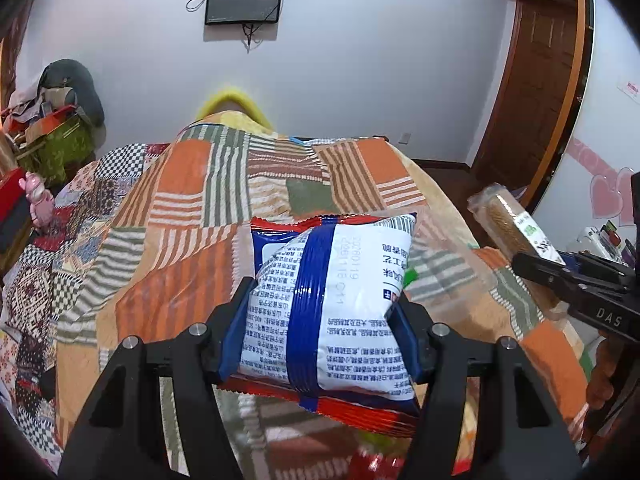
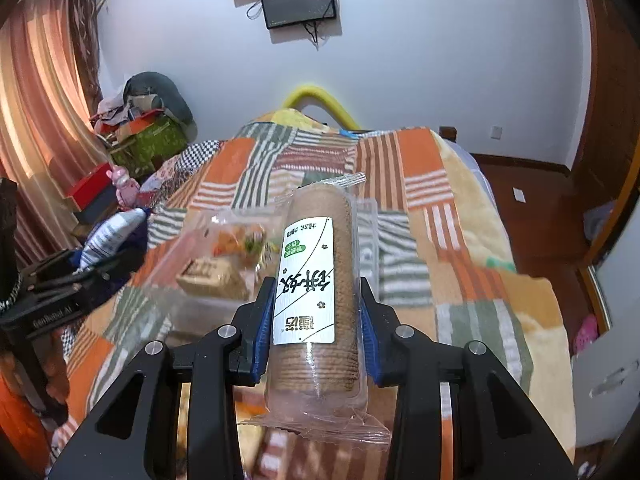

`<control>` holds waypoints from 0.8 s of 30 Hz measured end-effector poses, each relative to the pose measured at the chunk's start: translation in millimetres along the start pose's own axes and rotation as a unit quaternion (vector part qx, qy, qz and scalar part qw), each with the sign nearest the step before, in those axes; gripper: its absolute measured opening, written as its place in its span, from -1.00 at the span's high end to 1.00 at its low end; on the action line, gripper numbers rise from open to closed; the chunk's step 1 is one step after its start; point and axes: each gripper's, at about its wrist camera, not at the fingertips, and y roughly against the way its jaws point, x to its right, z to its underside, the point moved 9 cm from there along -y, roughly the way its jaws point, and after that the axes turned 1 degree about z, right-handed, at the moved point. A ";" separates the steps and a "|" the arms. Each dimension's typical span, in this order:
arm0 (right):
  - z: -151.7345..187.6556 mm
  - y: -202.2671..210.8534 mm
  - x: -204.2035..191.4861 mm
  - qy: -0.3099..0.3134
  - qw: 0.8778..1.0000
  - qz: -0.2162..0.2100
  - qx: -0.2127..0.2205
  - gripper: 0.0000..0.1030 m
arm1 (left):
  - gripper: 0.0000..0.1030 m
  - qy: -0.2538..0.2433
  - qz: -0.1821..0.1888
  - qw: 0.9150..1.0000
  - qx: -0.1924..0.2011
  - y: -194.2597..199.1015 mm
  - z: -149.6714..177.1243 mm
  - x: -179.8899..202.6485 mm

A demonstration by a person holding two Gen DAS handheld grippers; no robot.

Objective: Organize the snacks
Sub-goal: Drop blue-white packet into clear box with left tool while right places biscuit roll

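A red box (image 2: 90, 186) and pink toy (image 2: 127, 189) sit left of the patchwork bed (image 1: 180, 208). The left gripper (image 1: 320, 320) clamps a blue-white snack bag (image 1: 332, 300); a clear tray (image 2: 208, 264) lies between; the right gripper (image 2: 314, 312) grips a biscuit roll (image 2: 316, 280), both aloft
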 end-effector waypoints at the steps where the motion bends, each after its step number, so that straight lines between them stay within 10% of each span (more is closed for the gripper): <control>1: -2.6 -2.6 -2.8 0.001 1.000 -0.001 0.001 0.33 | -0.20 -0.001 0.001 1.000 0.000 -3.9 -2.9 2.0; 24: -3.9 -82.7 15.5 -0.007 0.998 0.019 -0.066 0.41 | -0.21 -0.048 0.030 0.994 -0.092 -119.4 -11.5 42.6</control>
